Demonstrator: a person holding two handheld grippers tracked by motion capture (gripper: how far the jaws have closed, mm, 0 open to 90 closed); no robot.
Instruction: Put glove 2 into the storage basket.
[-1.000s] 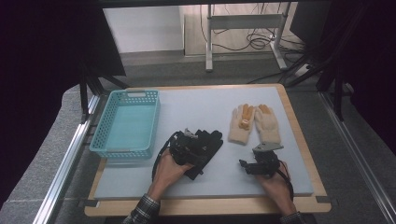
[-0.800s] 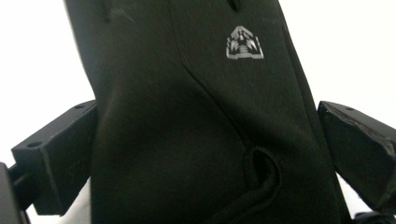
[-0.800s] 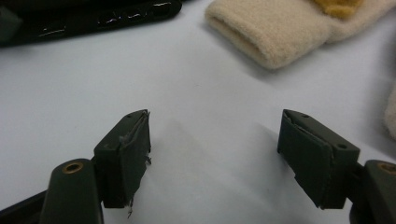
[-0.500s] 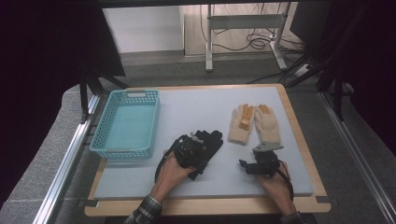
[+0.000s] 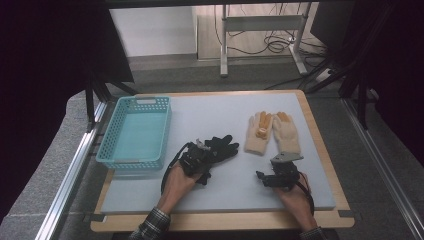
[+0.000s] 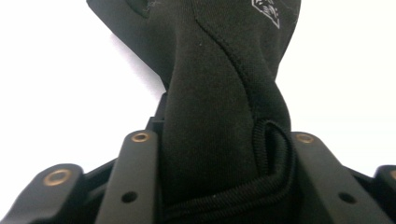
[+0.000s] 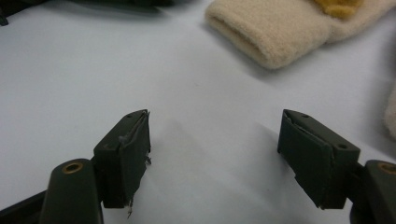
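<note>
Black glove (image 6: pixel 224 93) cuff clamped between left gripper (image 5: pixel 199 159) jaws, right gripper (image 7: pixel 215 149) spread wide, holding nothing

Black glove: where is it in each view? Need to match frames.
High view: black glove lies centre of the mat, its cuff end under the left gripper.
Left gripper view: fills the middle, cuff pinched between the jaws.
Right gripper view: dark sliver along the top edge, left.
Shared landmark: the cream glove.
</note>
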